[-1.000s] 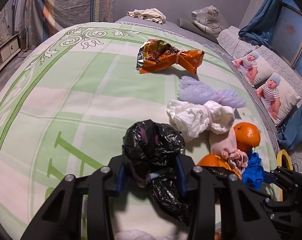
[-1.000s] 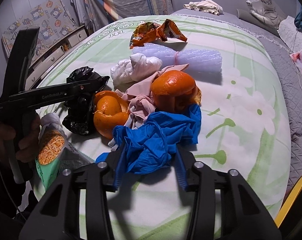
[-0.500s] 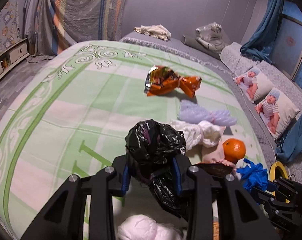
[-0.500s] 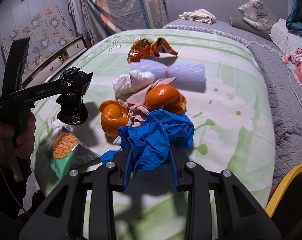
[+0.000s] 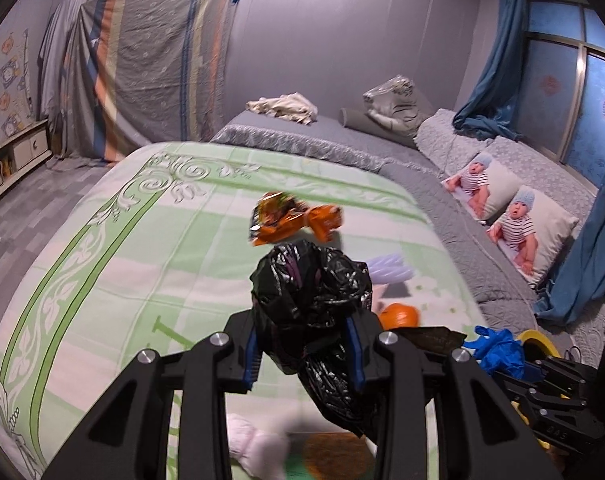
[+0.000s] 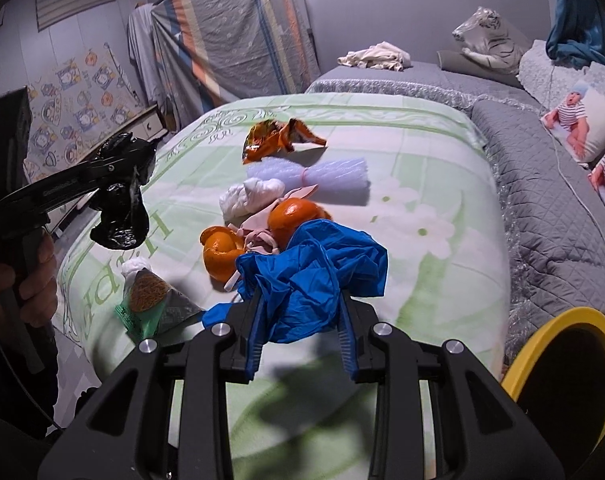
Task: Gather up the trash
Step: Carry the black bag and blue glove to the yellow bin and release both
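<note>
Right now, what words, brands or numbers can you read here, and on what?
"H": probably, a big green letter on the sheet; letters beside it lie sideways, unclear.
Left gripper: small white print, blurred.
Orange wrapper, green packet: print unreadable.

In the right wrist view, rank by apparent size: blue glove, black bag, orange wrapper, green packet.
1. Blue glove, though nearest the camera, so inflated.
2. Orange wrapper and green packet look alike; unranked.
3. Black bag.
</note>
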A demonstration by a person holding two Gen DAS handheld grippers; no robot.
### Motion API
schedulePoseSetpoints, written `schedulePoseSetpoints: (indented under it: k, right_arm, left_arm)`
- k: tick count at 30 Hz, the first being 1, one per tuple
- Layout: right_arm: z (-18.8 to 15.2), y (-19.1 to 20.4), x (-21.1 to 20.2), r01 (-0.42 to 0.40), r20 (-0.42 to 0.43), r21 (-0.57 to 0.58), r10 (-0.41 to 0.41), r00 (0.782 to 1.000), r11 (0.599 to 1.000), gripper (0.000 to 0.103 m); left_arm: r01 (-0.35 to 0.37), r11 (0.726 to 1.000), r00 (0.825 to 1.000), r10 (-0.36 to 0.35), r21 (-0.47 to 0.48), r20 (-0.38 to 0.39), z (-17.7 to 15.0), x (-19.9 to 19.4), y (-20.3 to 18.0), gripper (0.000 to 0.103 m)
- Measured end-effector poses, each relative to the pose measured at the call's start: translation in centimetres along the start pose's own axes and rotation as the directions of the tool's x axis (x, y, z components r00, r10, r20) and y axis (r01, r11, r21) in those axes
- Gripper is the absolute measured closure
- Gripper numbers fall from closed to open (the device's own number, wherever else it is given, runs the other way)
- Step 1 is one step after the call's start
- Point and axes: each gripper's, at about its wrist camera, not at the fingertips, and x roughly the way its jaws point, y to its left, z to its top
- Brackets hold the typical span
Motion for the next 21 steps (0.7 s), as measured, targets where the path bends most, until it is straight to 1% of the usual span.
schedulePoseSetpoints:
  k: [7, 13, 21]
  right_arm:
    - [-0.3, -1.5, -2.8, 0.028, 0.049, 0.031, -0.030, 0.998, 0.999, 0.073]
    - [-0.7, -3.1, -4.8, 0.069, 0.081, 0.065, -0.074, 0.994, 0.996, 0.073]
    - [-1.5, -5.4, -7.1, 0.101, 0.120, 0.117, -0.115, 0.986, 0.988, 0.073]
  left_arm:
    - [0.051, 0.998, 0.998, -0.052, 0.045, 0.028, 0.5, -1.4, -3.0, 0.072]
    - [0.094, 0.992, 0.995, -0.096, 0.080, 0.026, 0.6, -1.4, -5.3, 0.072]
    - [0.136, 0.982, 0.990, -0.140, 0.128, 0.017, 0.5, -1.3, -8.5, 0.072]
